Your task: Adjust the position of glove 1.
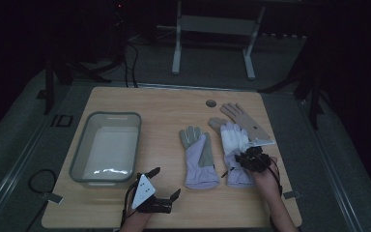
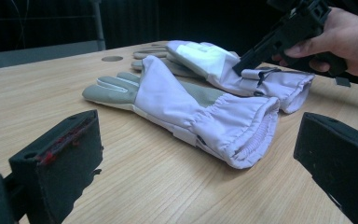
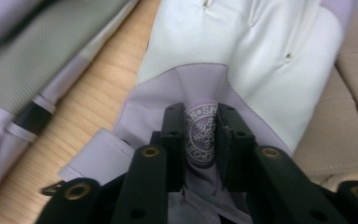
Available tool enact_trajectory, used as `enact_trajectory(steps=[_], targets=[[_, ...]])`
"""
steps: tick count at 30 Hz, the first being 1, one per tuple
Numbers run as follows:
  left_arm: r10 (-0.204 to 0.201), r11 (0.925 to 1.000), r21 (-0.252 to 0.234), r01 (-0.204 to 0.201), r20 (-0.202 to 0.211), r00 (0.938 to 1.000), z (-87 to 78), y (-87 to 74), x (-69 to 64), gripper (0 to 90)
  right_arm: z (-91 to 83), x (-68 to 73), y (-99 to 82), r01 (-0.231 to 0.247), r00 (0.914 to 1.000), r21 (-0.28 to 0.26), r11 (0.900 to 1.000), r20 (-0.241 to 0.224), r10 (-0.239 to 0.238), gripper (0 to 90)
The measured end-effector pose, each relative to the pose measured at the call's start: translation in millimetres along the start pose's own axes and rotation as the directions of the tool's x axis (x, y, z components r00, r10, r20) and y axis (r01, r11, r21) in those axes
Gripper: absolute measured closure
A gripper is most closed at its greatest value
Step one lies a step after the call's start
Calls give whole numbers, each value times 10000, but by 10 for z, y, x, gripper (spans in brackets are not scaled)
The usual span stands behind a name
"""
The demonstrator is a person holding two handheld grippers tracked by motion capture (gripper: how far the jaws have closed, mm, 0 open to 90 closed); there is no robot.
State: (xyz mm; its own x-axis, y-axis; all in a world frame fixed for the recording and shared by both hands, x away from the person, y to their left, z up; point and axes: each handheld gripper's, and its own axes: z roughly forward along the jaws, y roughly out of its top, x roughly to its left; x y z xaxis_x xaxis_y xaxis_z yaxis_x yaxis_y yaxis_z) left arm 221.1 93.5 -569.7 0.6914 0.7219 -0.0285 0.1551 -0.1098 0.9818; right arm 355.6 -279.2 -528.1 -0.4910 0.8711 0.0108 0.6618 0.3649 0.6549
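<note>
Two lilac gloves lie side by side on the wooden table (image 1: pixel 164 111). The left one (image 1: pixel 199 157) (image 2: pixel 191 105) has a grey-green palm. The right one (image 1: pixel 235 145) (image 3: pixel 242 51) has a white back and partly overlaps a beige glove (image 1: pixel 244 120). My right gripper (image 1: pixel 248 158) (image 3: pixel 200 126) is shut on the white-backed glove, pinching a fold of lilac fabric with a round snowflake logo near the cuff. The left gripper view shows that gripper (image 2: pixel 279 42) tilted down onto the glove. My left gripper (image 1: pixel 165 182) (image 2: pixel 196 135) rests open near the front edge, its jaws wide and facing the grey-palmed glove's cuff.
A grey plastic bin (image 1: pixel 78 157) stands on the left half of the table, nothing inside that I can see. A round cable hole (image 1: pixel 211 103) sits near the far edge. A metal frame stand (image 1: pixel 212 29) is on the dark floor beyond the table.
</note>
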Motion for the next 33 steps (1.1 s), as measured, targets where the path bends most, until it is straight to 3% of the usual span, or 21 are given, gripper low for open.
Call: enact_trajectory(steps=[11, 15, 17, 27, 33], targets=[[15, 10000, 7, -15, -15, 10000, 0, 0, -1, 12, -409, 10, 170, -417, 9991, -757, 9963, -30, 416, 789], [-22, 10000, 6, 22, -9, 10000, -1, 0, 2, 12, -506, 17, 263, -320, 9993, -955, 9949, 153, 336, 791], [-28, 10000, -1, 28, -13, 10000, -1, 0, 2, 12, -592, 42, 360, -229, 9997, -1133, 9933, 30, 234, 792], [-51, 10000, -17, 51, -24, 10000, -2, -1, 3, 12, -849, 268, 750, 176, 9998, -1559, 9876, -18, -181, 792], [-25, 10000, 1, 25, 13, 10000, -1, 0, 3, 12, -849, 487, 890, 198, 9983, -1566, 9875, -515, -282, 791]])
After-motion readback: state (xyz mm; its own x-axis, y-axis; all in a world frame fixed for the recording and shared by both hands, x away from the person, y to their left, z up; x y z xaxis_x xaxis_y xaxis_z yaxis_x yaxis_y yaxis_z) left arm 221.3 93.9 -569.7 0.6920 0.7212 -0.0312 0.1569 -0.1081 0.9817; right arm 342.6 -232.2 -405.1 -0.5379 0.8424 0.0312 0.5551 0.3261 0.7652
